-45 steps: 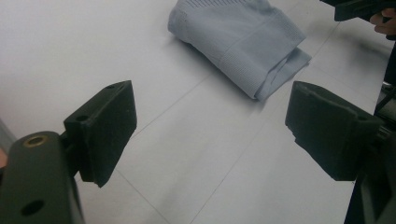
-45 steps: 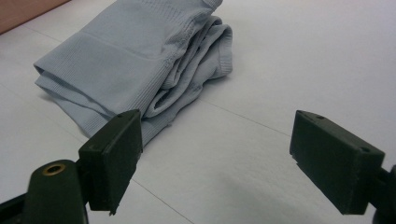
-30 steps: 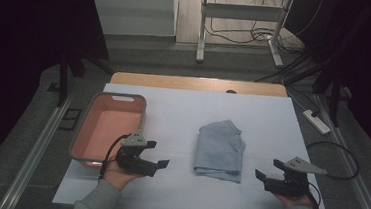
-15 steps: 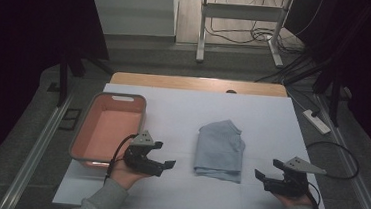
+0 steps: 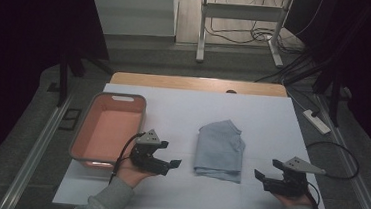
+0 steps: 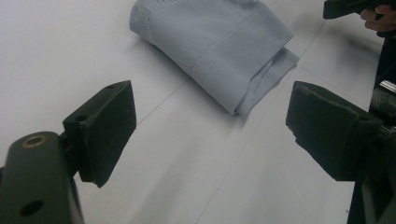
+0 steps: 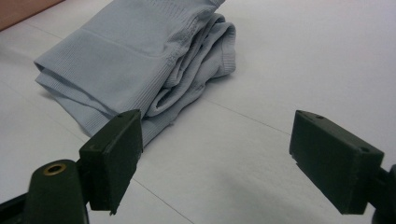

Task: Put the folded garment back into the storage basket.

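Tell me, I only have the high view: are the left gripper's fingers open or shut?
Observer: Open. In the left gripper view the left gripper has a wide gap, with nothing between its fingers.
Operator: And the right one?
Observer: The right gripper is open too, aimed at the folded pale blue knitted cloth.
Operator: Is that cloth one layer?
Observer: No. The right gripper view shows several stacked folds at its edge, with ribbed hems.

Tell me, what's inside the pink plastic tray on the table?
The pink plastic tray looks empty: the high view shows just its bare pink floor. The near wall hides a thin strip of that floor.
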